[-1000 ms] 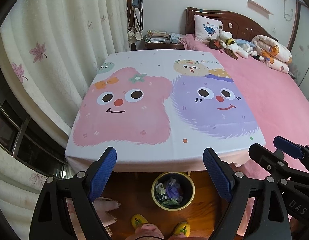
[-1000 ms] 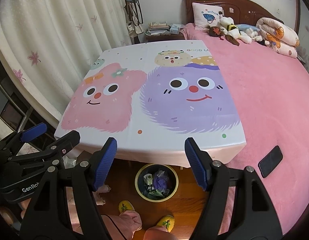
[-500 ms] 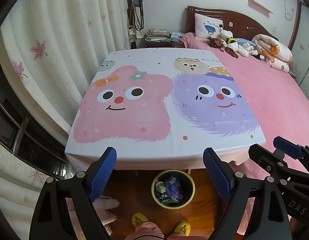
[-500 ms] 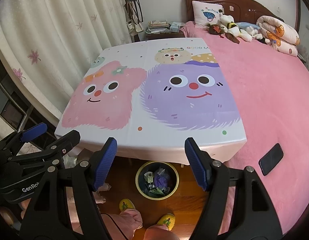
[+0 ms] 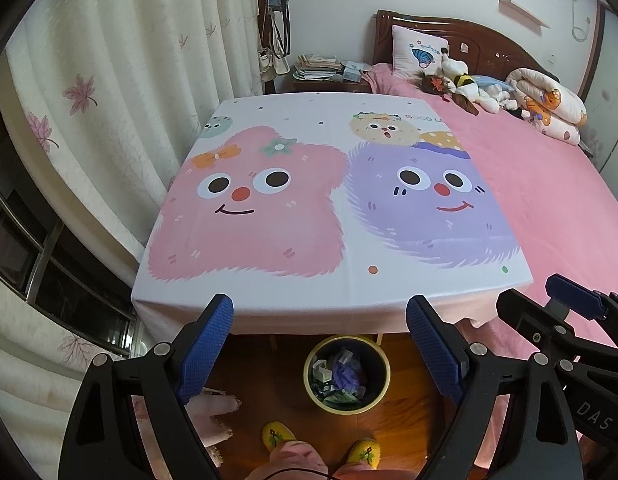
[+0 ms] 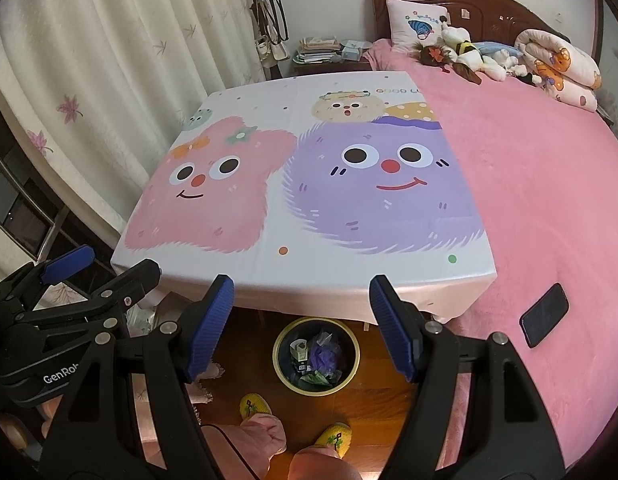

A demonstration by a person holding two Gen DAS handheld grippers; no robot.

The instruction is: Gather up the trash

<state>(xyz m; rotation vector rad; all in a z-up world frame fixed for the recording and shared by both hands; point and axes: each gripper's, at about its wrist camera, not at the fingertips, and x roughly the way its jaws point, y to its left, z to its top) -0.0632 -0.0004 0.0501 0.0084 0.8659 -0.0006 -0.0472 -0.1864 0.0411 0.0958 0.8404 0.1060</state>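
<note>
A round yellow-rimmed trash bin (image 5: 347, 376) stands on the wooden floor under the near edge of the table, holding crumpled purple, white and green scraps; it also shows in the right wrist view (image 6: 316, 356). My left gripper (image 5: 321, 344) is open and empty, held above the bin and table edge. My right gripper (image 6: 301, 324) is open and empty, held beside the left one. The table top (image 5: 321, 288), covered by a cartoon cloth, shows no loose trash.
A pink bed (image 6: 549, 184) adjoins the table on the right, with a black phone (image 6: 544, 320) on it and plush toys (image 5: 469, 88) by the headboard. Curtains (image 5: 109, 80) hang on the left. A nightstand with books (image 5: 321, 70) stands behind. My yellow slippers (image 6: 253, 404) are below.
Both grippers have drifted slightly; the view tilts up a little, so the table and bin sit a bit lower in the frames. Both stay open and empty.
</note>
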